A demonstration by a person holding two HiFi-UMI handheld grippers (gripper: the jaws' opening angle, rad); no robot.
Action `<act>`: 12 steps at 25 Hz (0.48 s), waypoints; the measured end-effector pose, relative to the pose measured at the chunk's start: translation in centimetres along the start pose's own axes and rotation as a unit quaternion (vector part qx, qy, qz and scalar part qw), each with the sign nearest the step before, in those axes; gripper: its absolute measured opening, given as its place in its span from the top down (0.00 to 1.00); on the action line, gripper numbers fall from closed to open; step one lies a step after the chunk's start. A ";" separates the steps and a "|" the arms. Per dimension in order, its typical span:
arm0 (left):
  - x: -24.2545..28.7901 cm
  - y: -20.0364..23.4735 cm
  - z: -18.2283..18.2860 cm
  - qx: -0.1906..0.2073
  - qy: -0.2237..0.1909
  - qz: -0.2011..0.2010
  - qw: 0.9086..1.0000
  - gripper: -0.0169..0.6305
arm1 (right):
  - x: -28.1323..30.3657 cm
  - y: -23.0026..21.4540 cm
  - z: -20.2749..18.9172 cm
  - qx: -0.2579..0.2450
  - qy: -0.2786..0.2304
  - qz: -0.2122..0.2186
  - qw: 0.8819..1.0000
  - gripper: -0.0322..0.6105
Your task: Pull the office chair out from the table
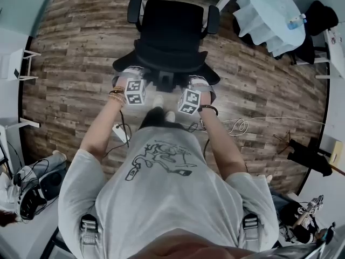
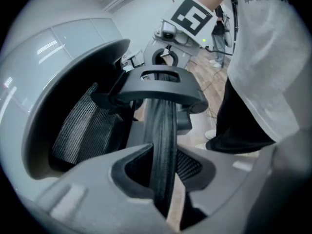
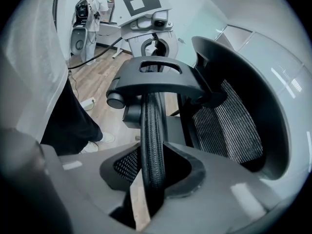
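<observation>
Grippers (image 2: pixel 163 177) (image 3: pixel 152 173) astride office chair backrest (image 1: pixel 168 58)

A brown wood-plank floor (image 1: pixel 75 42) spreads beneath a round, pale-draped table (image 1: pixel 267 15) at upper right, a thin white cable (image 1: pixel 240 125) looped on the boards, and white furniture (image 1: pixel 16 63) by the pale left wall.

Lit softly and evenly. Swallows detail on the black mesh office chair (image 1: pixel 170 31). Bends hard at every edge; blackens in gripper-view corners. Streaks glare across pale glossy wall panels (image 3: pixel 285 79). Blurs up close.
</observation>
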State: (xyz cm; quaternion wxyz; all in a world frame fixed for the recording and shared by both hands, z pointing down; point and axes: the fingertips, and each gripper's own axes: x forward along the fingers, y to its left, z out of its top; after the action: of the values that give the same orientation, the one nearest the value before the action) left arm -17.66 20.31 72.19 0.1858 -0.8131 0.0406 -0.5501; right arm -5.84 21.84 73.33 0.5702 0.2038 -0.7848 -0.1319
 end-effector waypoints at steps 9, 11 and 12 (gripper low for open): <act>-1.3 -4.0 0.8 -0.008 -0.001 0.001 1.000 0.80 | -2.3 3.1 0.6 -0.007 -0.002 0.001 1.000 0.76; -1.4 -4.7 1.0 -0.007 -0.002 0.002 1.000 0.80 | -2.6 3.8 0.5 -0.008 -0.001 0.002 1.000 0.76; -1.5 -5.0 1.0 -0.007 -0.003 0.002 1.000 0.80 | -2.7 4.0 0.5 -0.008 -0.001 0.002 1.000 0.76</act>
State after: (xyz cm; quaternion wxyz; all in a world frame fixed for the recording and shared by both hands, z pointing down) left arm -17.99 25.61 72.26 0.1815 -0.8158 0.0451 -0.5473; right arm -6.29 26.64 72.68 0.5717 0.1976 -0.7843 -0.1376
